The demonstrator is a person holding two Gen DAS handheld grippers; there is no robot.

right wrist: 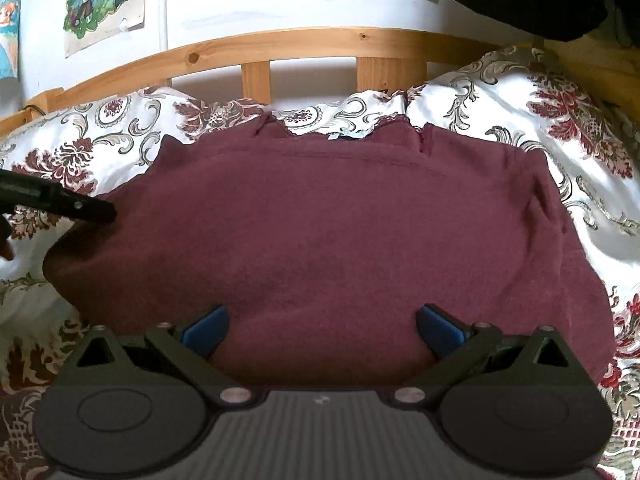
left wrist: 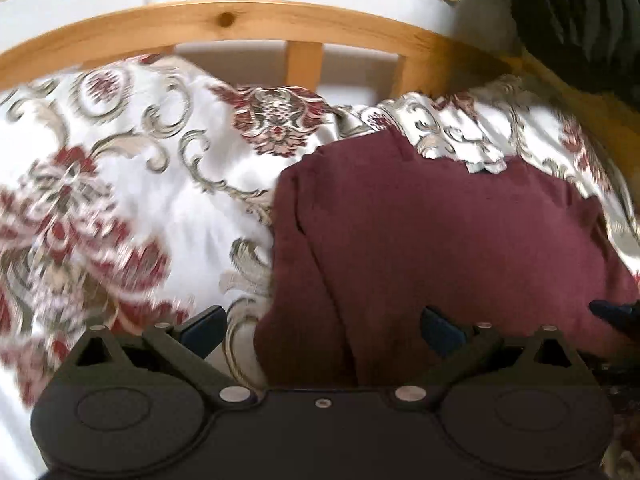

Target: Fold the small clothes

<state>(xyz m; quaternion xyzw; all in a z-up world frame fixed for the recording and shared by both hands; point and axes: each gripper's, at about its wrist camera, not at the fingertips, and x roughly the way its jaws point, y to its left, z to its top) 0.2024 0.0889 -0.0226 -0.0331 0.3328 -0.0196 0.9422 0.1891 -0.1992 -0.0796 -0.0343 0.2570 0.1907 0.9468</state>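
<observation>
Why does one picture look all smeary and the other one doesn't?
Left wrist view: the flowery bedspread is streaked by motion blur, worst at the left edge. Right wrist view: the maroon top looks sharp. Both views: the fisheye lens bends the wooden headboard.

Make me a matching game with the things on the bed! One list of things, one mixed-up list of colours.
Things:
1. sweater
2. bedspread
3. bed rail
4. gripper pads

Colours:
A. honey-brown wood
B. blue
C. dark red
D. white with red flowers and grey swirls

Pairs: 1-C, 2-D, 3-A, 4-B
</observation>
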